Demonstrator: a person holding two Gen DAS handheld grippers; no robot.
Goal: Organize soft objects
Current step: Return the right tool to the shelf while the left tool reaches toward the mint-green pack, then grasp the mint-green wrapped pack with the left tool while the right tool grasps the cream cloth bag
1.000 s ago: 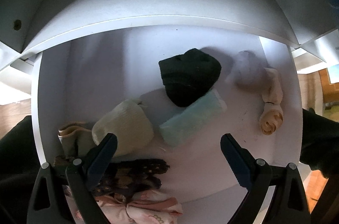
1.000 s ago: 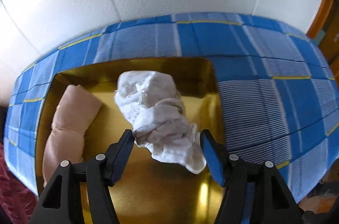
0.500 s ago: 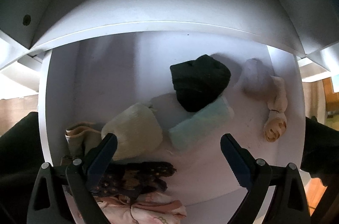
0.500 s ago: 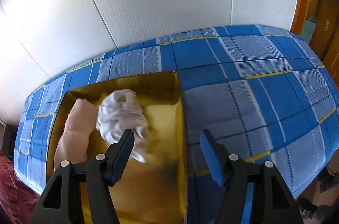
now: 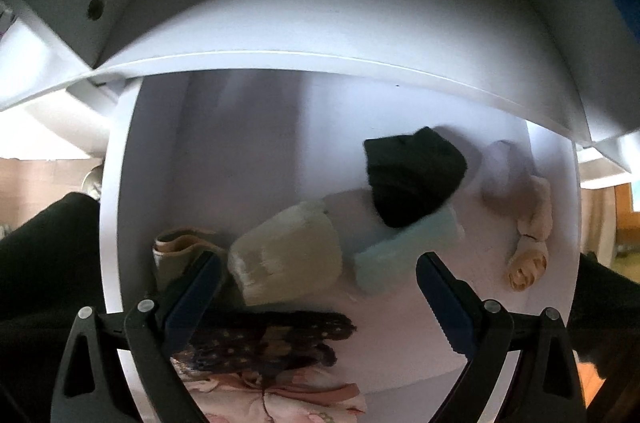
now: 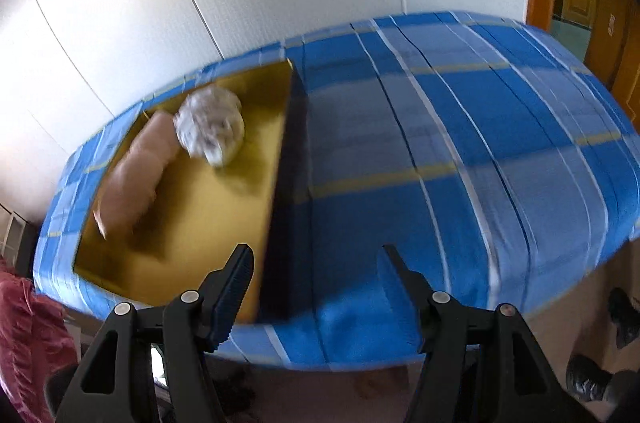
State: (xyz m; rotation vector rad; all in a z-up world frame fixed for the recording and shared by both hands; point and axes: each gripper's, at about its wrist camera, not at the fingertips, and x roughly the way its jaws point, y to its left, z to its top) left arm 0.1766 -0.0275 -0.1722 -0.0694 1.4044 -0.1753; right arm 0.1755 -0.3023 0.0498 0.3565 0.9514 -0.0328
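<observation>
Blue plaid cloth (image 6: 460,151) spreads ahead of the right gripper (image 6: 316,287), which hangs above it with jaws wide and nothing between them; ahead and to its left sits a gold-lined box (image 6: 276,159), holding a peach roll (image 6: 136,171) along its far left side and a crumpled white cloth (image 6: 210,127) just beside that roll, towards the box's far end.

White shelf compartment (image 5: 248,151) fills the view before the left gripper (image 5: 318,277), jaws likewise wide and empty; straight ahead lie a cream bundle (image 5: 288,259) near the left finger and a mint-green roll (image 5: 404,255) towards the right one, with a dark green bundle (image 5: 412,179) resting on the mint roll's far end; a tan fold (image 5: 180,247) sits behind the left finger, a knotted beige piece (image 5: 530,251) far right, a pale lilac lump (image 5: 500,171) beyond it; below the jaws lie a dark patterned fabric (image 5: 272,339) and a pink printed cloth (image 5: 280,399).

The likely next pick is from this shelf; the risk, as judged here, is that closing on the mint roll drags the dark bundle with it, or that loose fabric slips from a shallow pinch, because the pieces touch and overlap.
</observation>
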